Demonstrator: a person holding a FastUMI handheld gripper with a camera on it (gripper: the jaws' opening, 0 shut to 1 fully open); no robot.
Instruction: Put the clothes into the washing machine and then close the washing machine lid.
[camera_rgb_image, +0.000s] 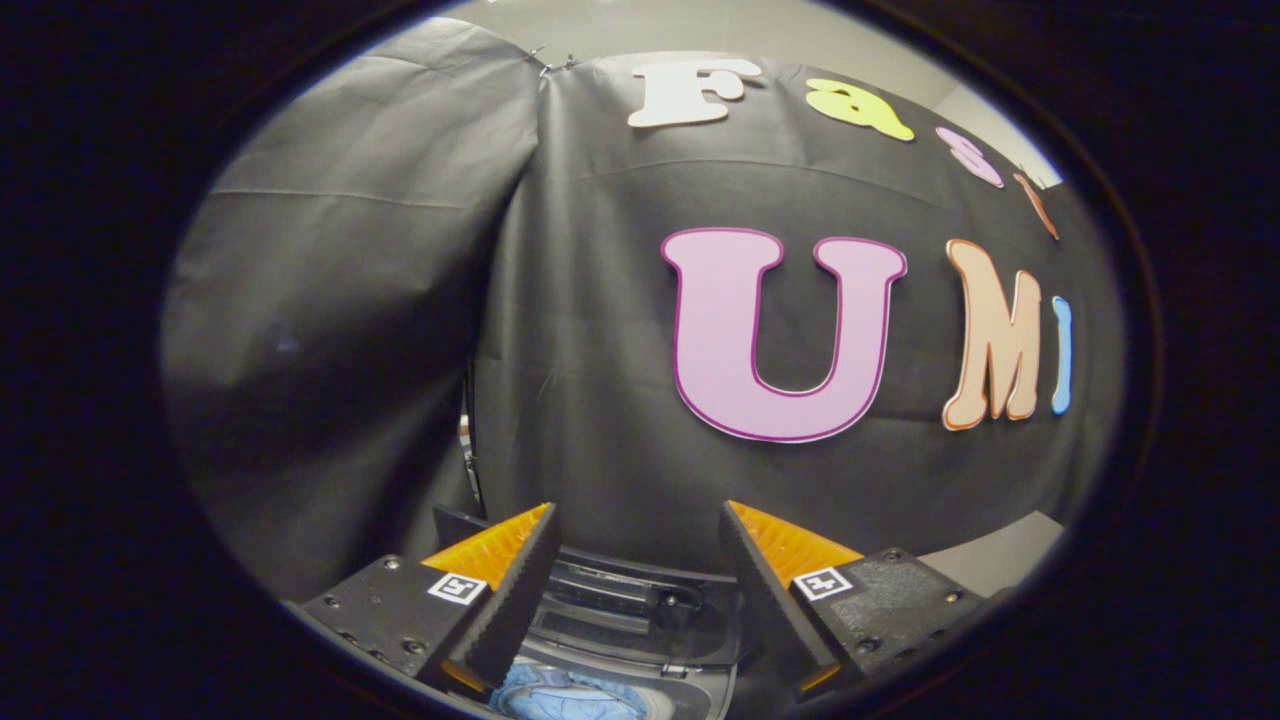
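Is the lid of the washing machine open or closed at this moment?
Open: blue clothes show inside the washing machine, its lid raised behind. The gripper is open above, holding nothing.

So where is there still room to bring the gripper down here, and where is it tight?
The open gripper has a free gap between its fingers, over the washing machine's dark rear panel. Below that, the blue clothes fill the drum opening. A pale bare surface lies beyond the right finger.
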